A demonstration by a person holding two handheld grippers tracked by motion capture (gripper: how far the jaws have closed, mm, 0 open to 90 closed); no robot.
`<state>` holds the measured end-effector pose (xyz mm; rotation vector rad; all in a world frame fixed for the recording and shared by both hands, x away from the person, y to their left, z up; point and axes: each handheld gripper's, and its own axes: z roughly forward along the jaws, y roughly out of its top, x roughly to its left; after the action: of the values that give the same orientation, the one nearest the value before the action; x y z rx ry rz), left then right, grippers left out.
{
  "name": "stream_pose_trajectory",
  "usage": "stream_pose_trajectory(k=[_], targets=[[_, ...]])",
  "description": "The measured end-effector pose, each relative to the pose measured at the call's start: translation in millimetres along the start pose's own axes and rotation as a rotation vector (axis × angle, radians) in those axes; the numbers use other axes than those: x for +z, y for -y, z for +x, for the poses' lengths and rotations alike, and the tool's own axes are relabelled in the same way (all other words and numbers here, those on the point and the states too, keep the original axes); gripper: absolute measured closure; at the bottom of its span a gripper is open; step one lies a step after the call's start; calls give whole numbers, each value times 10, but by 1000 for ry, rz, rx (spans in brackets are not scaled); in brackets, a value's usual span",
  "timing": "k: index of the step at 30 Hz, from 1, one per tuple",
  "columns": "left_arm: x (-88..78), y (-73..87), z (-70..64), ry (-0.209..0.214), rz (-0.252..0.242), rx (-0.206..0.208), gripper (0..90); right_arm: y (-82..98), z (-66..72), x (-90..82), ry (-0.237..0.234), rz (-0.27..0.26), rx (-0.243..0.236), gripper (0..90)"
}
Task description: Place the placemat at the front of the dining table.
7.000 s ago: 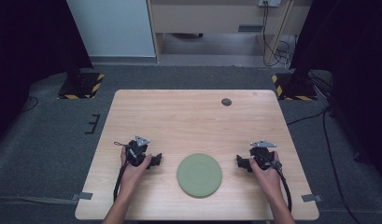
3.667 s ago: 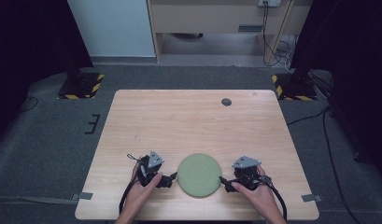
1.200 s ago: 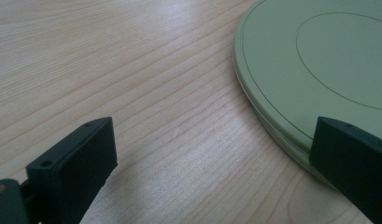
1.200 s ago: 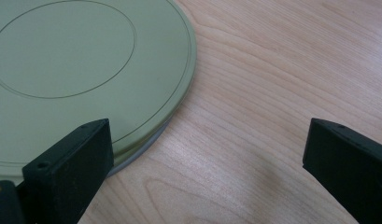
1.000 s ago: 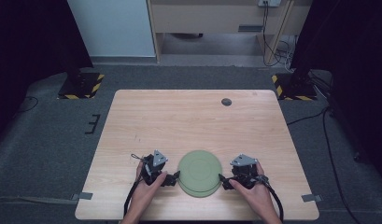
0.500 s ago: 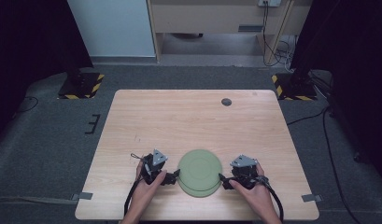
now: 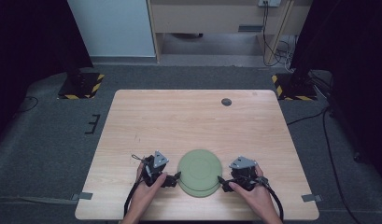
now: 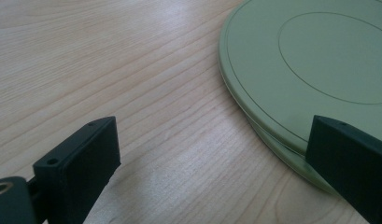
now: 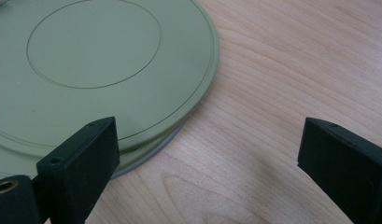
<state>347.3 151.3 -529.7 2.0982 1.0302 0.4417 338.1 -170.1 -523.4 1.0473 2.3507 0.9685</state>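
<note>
Lying near the wooden table's [image 7: 198,121] front edge: two stacked green plates [image 7: 200,171]. Flanking them, jaws gaping wide and gripping nothing: left gripper [image 7: 175,176], right gripper [image 7: 221,179].

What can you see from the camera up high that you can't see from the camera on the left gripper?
High view alone: both hands with the left gripper and right gripper on either side of the green plates, a small dark disc at the table's far edge, and the grey floor. Left gripper view alone: a lower plate's edge peeking out under the top one, and the wood grain. Both: the plates and the table.
</note>
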Motion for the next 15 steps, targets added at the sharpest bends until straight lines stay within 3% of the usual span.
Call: stream_pose_trajectory(k=[15], targets=[[20,-6,14,-2,3,-7,1,-5,15,19,17,3,-7,26]])
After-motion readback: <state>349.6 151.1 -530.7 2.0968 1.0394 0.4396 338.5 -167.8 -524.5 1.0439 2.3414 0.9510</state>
